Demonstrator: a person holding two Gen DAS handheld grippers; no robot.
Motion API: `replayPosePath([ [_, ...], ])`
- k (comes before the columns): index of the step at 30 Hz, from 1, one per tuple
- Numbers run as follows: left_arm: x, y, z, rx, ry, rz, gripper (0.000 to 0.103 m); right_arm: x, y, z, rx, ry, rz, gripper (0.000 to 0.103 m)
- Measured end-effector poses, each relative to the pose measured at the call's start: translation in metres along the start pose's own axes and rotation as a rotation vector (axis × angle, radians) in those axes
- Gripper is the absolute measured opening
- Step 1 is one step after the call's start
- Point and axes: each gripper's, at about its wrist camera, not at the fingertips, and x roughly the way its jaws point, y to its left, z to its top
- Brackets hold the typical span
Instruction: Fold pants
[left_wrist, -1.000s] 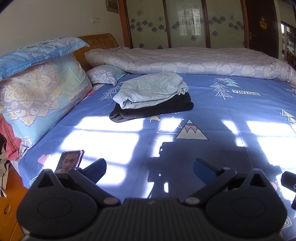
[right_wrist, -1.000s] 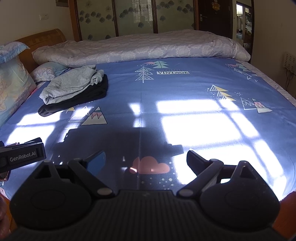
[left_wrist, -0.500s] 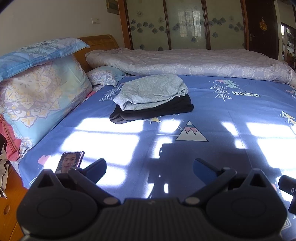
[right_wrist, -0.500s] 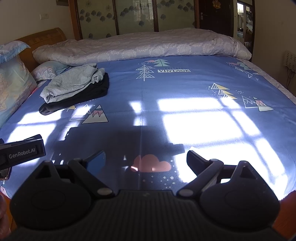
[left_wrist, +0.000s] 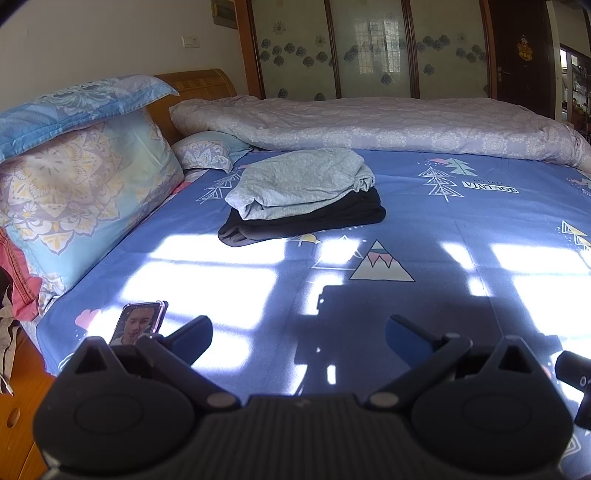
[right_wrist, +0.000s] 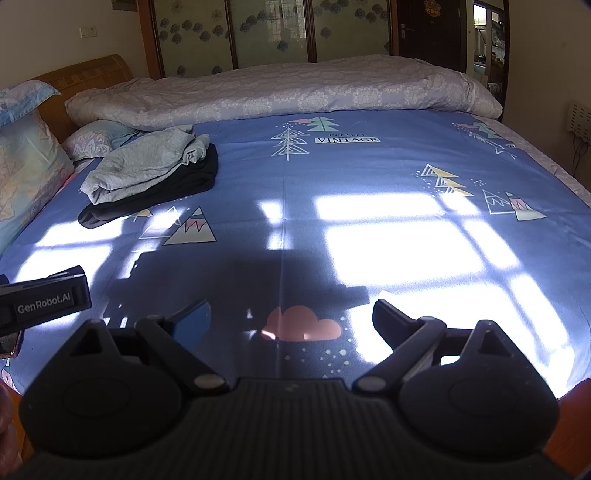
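Folded light grey pants (left_wrist: 299, 184) (right_wrist: 144, 166) lie on top of folded black pants (left_wrist: 314, 221) (right_wrist: 162, 192) on the blue patterned bed sheet (left_wrist: 443, 240) (right_wrist: 369, 177), toward the headboard side. My left gripper (left_wrist: 299, 332) hovers open over the near part of the sheet, well short of the stack, with nothing between its fingers. My right gripper (right_wrist: 291, 315) is open too, empty, above a pink cloud print. The left gripper's body (right_wrist: 44, 301) shows at the right wrist view's left edge.
A phone (left_wrist: 138, 323) lies on the sheet by the near left corner. Pillows (left_wrist: 81, 184) lean against the wooden headboard (left_wrist: 199, 83). A rolled lilac duvet (left_wrist: 369, 125) (right_wrist: 277, 92) runs along the far side. A wooden surface (left_wrist: 18, 406) borders the bed's left.
Both views have tilted down slightly, so the stack sits a little lower in each frame. Both grippers stay open and the pants have not moved.
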Motion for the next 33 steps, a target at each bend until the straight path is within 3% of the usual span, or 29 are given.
replayPosePath([
  [18, 0.010, 0.005, 0.001, -0.007, 0.049, -0.016, 0.103, -0.003, 0.004, 0.001, -0.035, 0.007, -0.019, 0.096],
  [23, 0.013, 0.008, 0.002, -0.005, 0.055, 0.020, 0.103, -0.007, 0.010, 0.004, -0.072, -0.019, -0.032, 0.097],
  [26, 0.015, 0.010, 0.003, 0.015, 0.052, 0.061, 0.103, -0.010, 0.015, 0.005, -0.093, -0.043, -0.028, 0.103],
  [33, 0.018, 0.024, 0.002, -0.014, 0.071, 0.072, 0.103, -0.009, 0.027, 0.006, -0.137, -0.042, -0.004, 0.103],
])
